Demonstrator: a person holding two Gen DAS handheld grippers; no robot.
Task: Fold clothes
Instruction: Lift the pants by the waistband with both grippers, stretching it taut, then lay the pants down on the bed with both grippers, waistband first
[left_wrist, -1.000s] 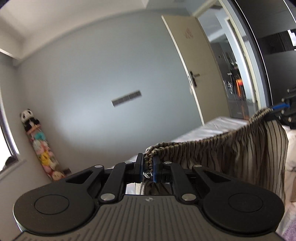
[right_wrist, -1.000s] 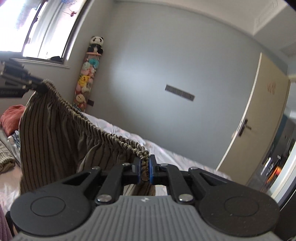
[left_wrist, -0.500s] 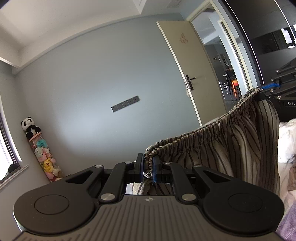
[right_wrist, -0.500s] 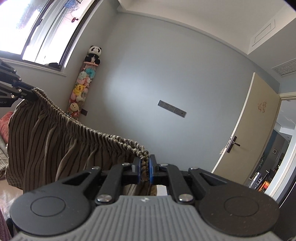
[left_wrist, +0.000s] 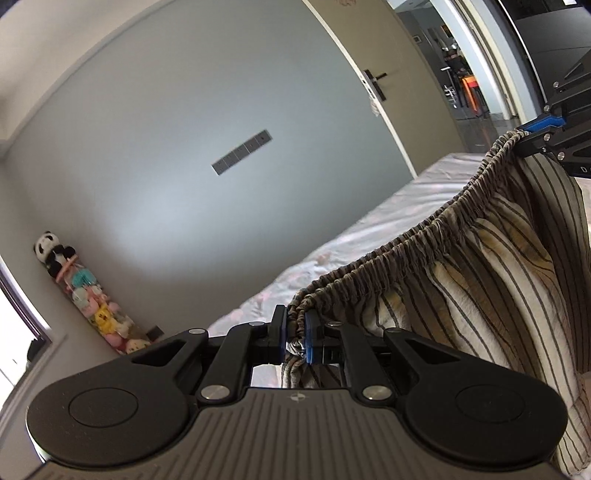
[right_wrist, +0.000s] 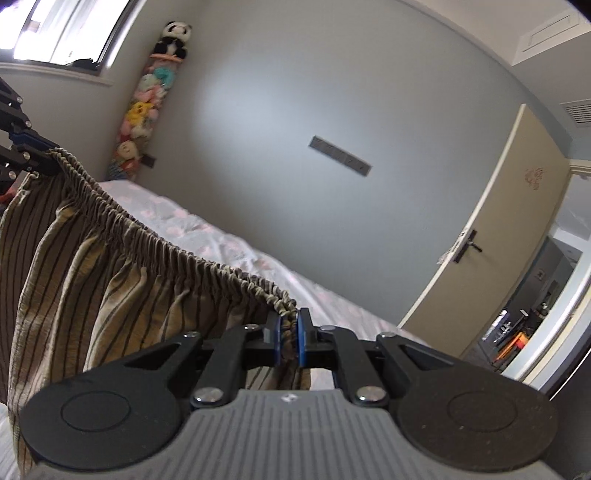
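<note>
1. Clamping one end of an elastic waistband, the left gripper (left_wrist: 295, 334) sits at the lower centre of the left wrist view, its blue pads pressed tight on the gathered fabric.
2. The right gripper (right_wrist: 290, 338) pinches the other end of the same waistband at the lower centre of the right wrist view, jaws closed on the cloth.
3. The striped garment (left_wrist: 480, 266) is brownish with thin dark stripes; it hangs from the stretched waistband, filling the right side of the left wrist view and the left side of the right wrist view (right_wrist: 92, 266).
4. Each view shows the other gripper at the far end of the waistband: upper right edge in the left wrist view, upper left edge in the right wrist view.
5. A bed (right_wrist: 221, 243) with a pale, faintly patterned sheet lies behind the garment, running across the middle of both views.
6. A tall narrow hanging holder (right_wrist: 147, 107) stands in the room's corner at the upper left of the right wrist view, packed with small plush toys, and a panda toy (right_wrist: 175, 35) sits at its top.
7. A grey wall bears a dark switch panel (left_wrist: 242, 152) near the centre.
8. A beige door (right_wrist: 491, 236) with a dark handle stands at the right.
</note>
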